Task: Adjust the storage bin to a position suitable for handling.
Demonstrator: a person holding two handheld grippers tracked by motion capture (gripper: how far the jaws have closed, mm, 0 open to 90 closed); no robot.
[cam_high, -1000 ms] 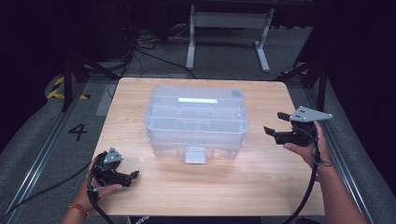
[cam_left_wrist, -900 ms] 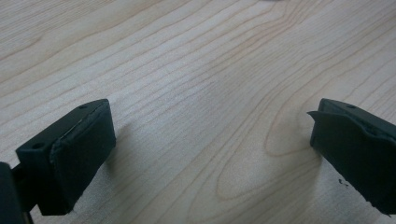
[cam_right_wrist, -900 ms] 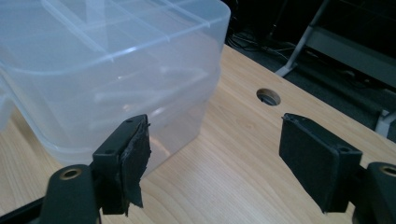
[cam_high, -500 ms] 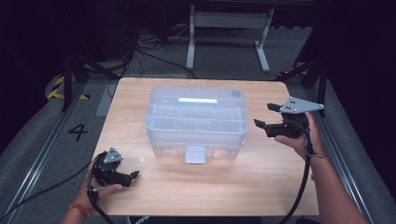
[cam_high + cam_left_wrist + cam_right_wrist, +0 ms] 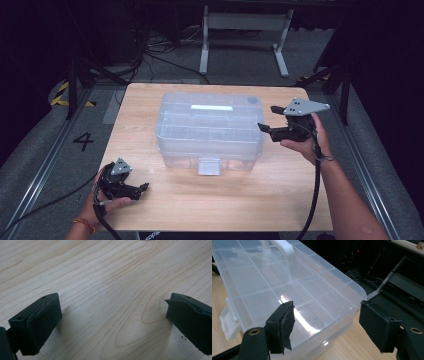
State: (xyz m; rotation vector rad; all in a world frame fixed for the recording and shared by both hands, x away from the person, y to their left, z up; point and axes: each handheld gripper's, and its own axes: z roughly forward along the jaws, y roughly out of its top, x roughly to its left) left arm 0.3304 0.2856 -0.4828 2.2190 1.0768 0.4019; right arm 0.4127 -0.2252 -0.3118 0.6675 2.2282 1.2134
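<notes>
A clear plastic compartment box with its lid down stands in the middle of the wooden table, its latch facing the near side. My right gripper hangs raised at the box's right end, pointing left at it. In the right gripper view the box's corner lies between the open jaws, which have just been closing a little; the pads do not press on it. My left gripper rests near the front left of the table, open over bare wood.
A white handle lies flat on the box lid. Bare wood runs along the table's front and right of the box. Beyond the far edge is dark floor with cables and a metal frame. A painted "4" marks the floor at left.
My right gripper has moved left and up, from beside the table's right edge to the box's right end. The left gripper has stayed where it was.
</notes>
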